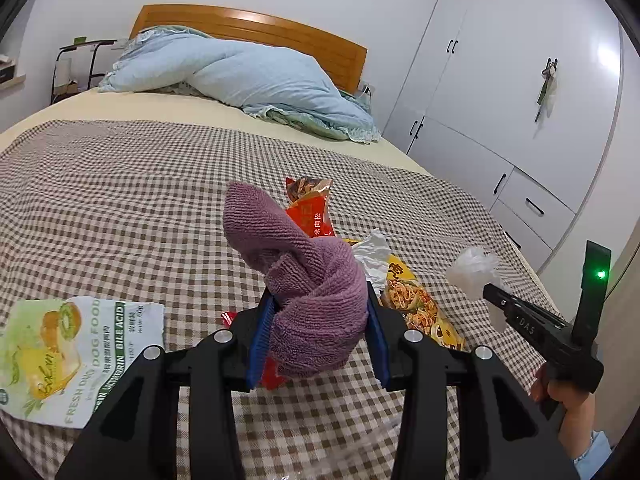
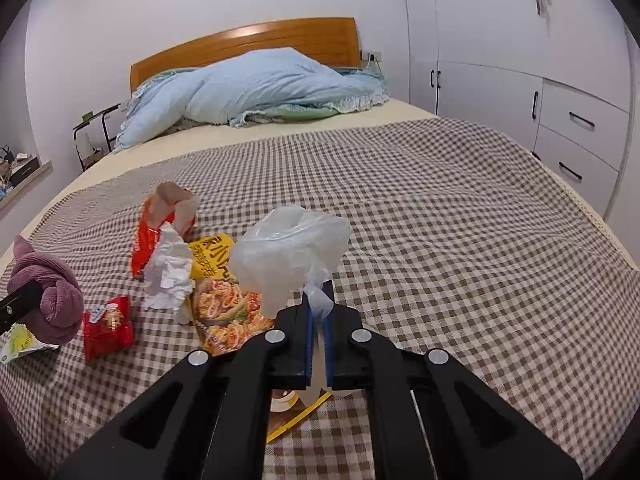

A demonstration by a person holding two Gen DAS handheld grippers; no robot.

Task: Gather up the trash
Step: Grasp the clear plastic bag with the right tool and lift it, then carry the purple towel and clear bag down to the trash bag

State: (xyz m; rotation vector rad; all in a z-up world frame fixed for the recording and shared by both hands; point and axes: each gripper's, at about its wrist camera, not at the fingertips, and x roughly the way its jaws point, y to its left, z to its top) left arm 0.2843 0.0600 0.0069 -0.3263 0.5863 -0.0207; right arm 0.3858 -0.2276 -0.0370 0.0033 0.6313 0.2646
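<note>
My left gripper (image 1: pixel 320 300) is shut on a rolled purple cloth (image 1: pixel 304 280), held just above the checked bedspread (image 1: pixel 120 208). My right gripper (image 2: pixel 318 300) is shut on a crumpled clear plastic bag (image 2: pixel 292 248), lifted off the bed; the left wrist view shows this bag (image 1: pixel 474 268) at the gripper's tip. Between the two lie a crumpled white paper (image 2: pixel 168 272), a yellow noodle packet (image 2: pixel 224 304), a long red snack wrapper (image 2: pixel 160 224) and a small red packet (image 2: pixel 106 326). A white and green dog food bag (image 1: pixel 72 356) lies left of the cloth.
A light blue duvet (image 2: pixel 260 88) is heaped by the wooden headboard (image 2: pixel 248 40). White wardrobe doors and drawers (image 2: pixel 560 120) line the right side. A small black side table (image 2: pixel 96 128) stands left of the bed. A person's hand (image 1: pixel 568 396) grips the right tool.
</note>
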